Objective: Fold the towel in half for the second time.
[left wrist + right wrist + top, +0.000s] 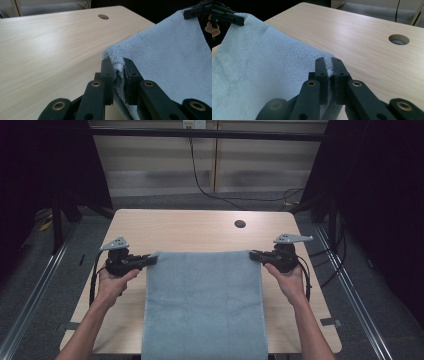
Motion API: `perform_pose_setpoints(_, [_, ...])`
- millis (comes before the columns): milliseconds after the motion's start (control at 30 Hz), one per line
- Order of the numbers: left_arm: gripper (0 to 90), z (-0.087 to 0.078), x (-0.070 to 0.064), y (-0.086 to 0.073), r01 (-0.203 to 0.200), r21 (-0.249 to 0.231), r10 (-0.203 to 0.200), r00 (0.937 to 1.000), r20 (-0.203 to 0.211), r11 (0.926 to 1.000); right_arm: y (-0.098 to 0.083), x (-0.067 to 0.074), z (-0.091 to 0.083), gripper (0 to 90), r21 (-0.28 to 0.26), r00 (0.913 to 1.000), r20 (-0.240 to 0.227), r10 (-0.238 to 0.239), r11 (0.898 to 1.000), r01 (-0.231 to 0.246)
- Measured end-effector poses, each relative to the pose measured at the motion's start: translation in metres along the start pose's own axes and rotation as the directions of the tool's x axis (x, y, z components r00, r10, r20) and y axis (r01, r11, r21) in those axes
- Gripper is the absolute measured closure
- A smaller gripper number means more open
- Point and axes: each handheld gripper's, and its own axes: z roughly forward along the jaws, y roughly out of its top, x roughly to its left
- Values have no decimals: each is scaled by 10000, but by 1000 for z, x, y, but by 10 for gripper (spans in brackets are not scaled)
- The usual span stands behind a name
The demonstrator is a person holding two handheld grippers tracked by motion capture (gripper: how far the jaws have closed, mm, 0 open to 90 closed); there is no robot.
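One overhead view, two close jaw-mounted views.
High view looks forward and down from the person's side over the light wooden table [200, 227]. Left gripper view rides low, facing right across the pale blue terry towel [172, 55]; right gripper view faces left. All three share the towel and the round grommet hole [398, 39].
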Motion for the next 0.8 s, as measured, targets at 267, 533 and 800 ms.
perform_pose_setpoints(267, [809, 4, 8, 20, -45, -46, 43, 9997, -238, 10000, 18, -11, 6, 853, -4, 9999, 85, -74, 10000, 74])
perform_pose_setpoints(533, [810, 11, 18, 34, 127, -356, -147, 9982, -578, 9993, 32, -22, 12, 856, -108, 9997, 198, -159, 9998, 161])
perform_pose_setpoints(800, [814, 5, 16, 51, -24, -716, -22, 9979, -647, 9974, 45, -22, 11, 866, -126, 9979, 555, -330, 9994, 337])
